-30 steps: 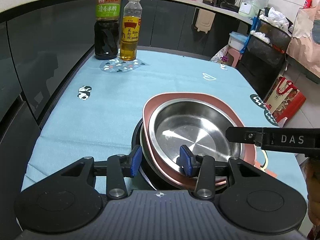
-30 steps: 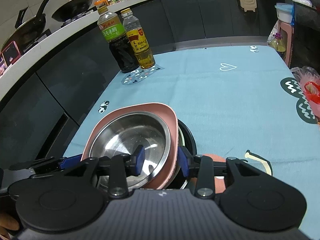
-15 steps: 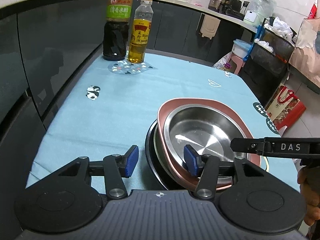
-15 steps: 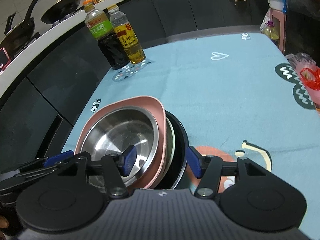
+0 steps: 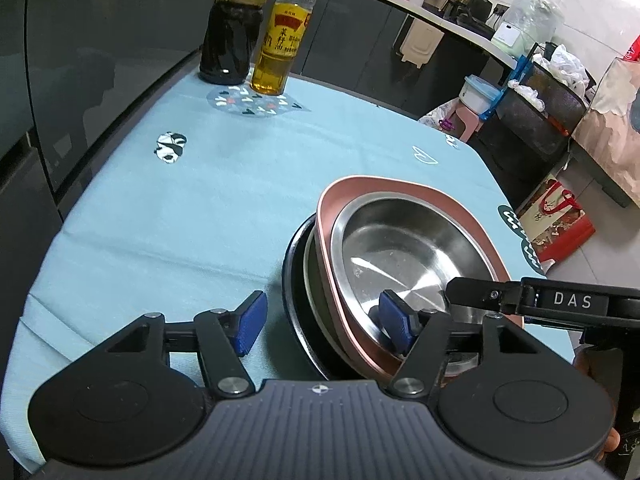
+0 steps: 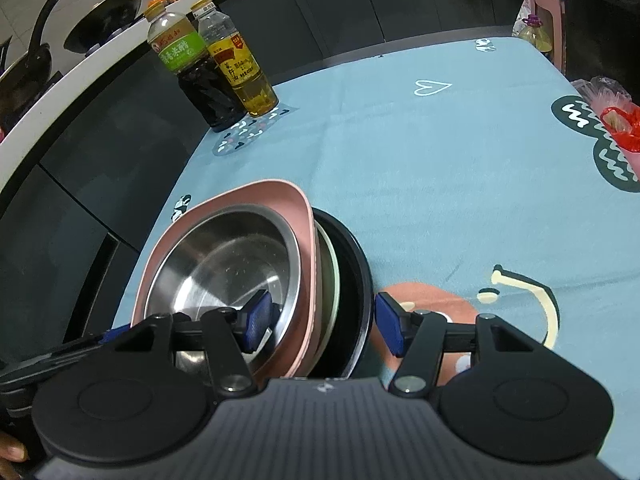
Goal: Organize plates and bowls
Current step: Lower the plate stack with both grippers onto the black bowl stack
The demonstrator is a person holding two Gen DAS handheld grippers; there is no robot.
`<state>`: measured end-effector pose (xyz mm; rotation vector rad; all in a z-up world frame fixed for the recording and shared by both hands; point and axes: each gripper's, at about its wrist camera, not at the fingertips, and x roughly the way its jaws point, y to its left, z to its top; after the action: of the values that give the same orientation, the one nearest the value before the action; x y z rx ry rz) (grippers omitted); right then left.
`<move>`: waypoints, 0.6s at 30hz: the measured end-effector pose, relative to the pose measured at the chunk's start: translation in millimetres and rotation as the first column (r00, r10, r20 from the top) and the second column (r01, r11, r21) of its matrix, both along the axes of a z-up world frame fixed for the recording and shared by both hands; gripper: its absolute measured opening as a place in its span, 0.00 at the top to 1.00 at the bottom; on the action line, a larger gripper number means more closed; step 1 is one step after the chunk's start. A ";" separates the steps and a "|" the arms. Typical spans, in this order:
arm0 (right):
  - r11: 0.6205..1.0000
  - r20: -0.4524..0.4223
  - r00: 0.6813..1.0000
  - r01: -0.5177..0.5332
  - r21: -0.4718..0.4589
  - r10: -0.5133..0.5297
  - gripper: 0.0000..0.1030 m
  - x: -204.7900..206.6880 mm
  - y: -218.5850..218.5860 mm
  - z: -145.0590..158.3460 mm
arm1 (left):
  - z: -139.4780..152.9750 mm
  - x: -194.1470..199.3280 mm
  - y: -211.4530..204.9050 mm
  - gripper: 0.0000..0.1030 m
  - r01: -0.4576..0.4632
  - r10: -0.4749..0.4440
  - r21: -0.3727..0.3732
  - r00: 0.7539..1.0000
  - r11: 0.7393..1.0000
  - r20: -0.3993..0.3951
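The dishes sit nested in one stack near the front edge of the blue cloth [image 5: 224,208]: a steel bowl [image 5: 408,248] inside a pink dish [image 5: 384,184], that inside a pale plate [image 6: 333,272], and all of it in a black pan [image 5: 294,276]. In the left view the stack lies at about 4 o'clock; in the right view at about 8 o'clock.

Both tongs are spread wide and grip nothing. The left gripper [image 5: 324,320] straddles the near-left rims, one pad out over the cloth, the other down in the steel bowl. The right gripper [image 6: 320,320] straddles the near-right side, one pad in the bowl, the other just outside the black pan. Whether any pad touches metal I cannot tell.

To my eye the stacking looks done, or near it, and this reads as either a letting go or a fresh reach for the rims. If the stack is to be carried off, both jaws must close on the rims together, and evenly, since the pink dish sits skewed and could slide. Two bottles [image 5: 256,28] stand well apart at 12 o'clock, out of the way.
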<state>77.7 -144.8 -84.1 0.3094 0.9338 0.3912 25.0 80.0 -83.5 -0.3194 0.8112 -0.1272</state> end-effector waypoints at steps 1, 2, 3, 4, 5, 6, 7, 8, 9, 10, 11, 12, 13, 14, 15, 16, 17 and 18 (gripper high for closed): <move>1.000 0.000 1.000 -0.001 0.002 0.001 0.61 0.3 -0.5 0.0 | -0.8 0.8 -0.1 0.40 0.001 -0.001 -0.004 1.000 1.000 -0.003; 1.000 0.000 1.000 -0.002 0.005 0.002 0.61 0.6 -0.7 -0.2 | -1.7 1.2 0.0 0.40 0.001 -0.001 -0.010 1.000 1.000 -0.004; 1.000 -0.001 1.000 -0.001 0.007 0.001 0.61 1.0 -1.2 -0.6 | -2.0 1.4 0.2 0.39 0.001 -0.001 -0.014 1.000 1.000 -0.004; 1.000 -0.003 1.000 -0.001 0.012 0.001 0.61 1.0 -2.1 -1.0 | -2.4 1.4 0.4 0.39 0.002 -0.002 -0.018 1.000 1.000 -0.003; 1.000 -0.005 1.000 -0.002 0.017 0.002 0.61 -0.6 -4.0 -1.4 | -2.4 1.5 0.6 0.39 0.003 -0.003 -0.020 1.000 1.000 -0.003; 1.000 -0.007 1.000 -0.002 0.022 0.002 0.61 -0.8 -5.1 -1.7 | -2.5 1.1 0.6 0.39 0.004 -0.004 -0.022 1.000 1.000 -0.003; 1.000 -0.010 1.000 -0.003 0.028 0.003 0.61 -1.1 -6.2 -1.9 | -2.3 0.6 0.9 0.39 0.006 -0.006 -0.024 1.000 1.000 -0.004; 0.999 -0.015 1.000 -0.003 0.033 0.004 0.60 -1.2 -7.1 -2.3 | -2.6 0.0 1.0 0.39 0.008 -0.008 -0.025 1.000 1.000 -0.004; 0.999 -0.021 1.000 -0.003 0.039 0.003 0.60 -1.2 -7.7 -2.6 | -2.9 -0.7 0.9 0.39 0.012 -0.012 -0.029 1.000 1.000 -0.004; 0.999 -0.026 1.000 -0.004 0.043 0.005 0.60 -1.9 -8.2 -2.6 | -3.2 -1.6 1.0 0.39 0.015 -0.015 -0.033 1.000 0.999 -0.006; 0.999 -0.028 1.000 -0.006 0.043 0.007 0.60 -2.8 -8.0 -2.3 | -3.3 -1.4 0.8 0.39 0.018 -0.018 -0.039 1.000 0.999 -0.009; 0.999 -0.026 1.000 -0.009 0.038 0.010 0.60 -3.7 -6.5 -1.6 | -3.5 -1.1 0.5 0.42 0.025 -0.025 -0.047 1.000 0.999 -0.010; 0.999 -0.022 1.000 -0.015 0.032 0.016 0.60 -5.0 -5.0 -0.9 | -2.9 -1.3 -0.8 0.46 0.034 -0.035 -0.057 0.999 0.998 -0.006; 0.999 -0.017 1.000 -0.022 0.023 0.023 0.60 -6.7 -2.0 0.3 | -1.7 -1.6 -2.8 0.46 0.030 -0.030 -0.047 1.000 0.998 -0.006; 1.000 -0.006 1.000 -0.014 0.009 0.014 0.62 -7.3 1.2 1.5 | -0.7 -2.0 -4.8 0.46 0.026 -0.026 -0.036 1.000 0.999 -0.005; 1.000 0.006 1.000 -0.004 -0.003 0.004 0.63 -9.0 3.9 2.4 | 0.0 -2.6 -6.5 0.46 0.023 -0.023 -0.029 1.000 0.999 -0.005; 1.000 0.015 1.000 0.003 -0.013 -0.002 0.63 -10.2 5.9 3.1 | 0.3 -2.7 -7.3 0.46 0.021 -0.021 -0.025 1.000 0.999 -0.006; 1.000 0.023 1.000 0.007 -0.021 -0.007 0.63 -11.2 7.2 3.7 | 0.6 -2.5 -7.3 0.46 0.019 -0.019 -0.026 1.000 0.999 -0.009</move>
<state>66.5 -137.6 -80.4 0.2882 0.9137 0.3773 22.6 72.7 -82.9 -0.3367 0.8223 -0.1543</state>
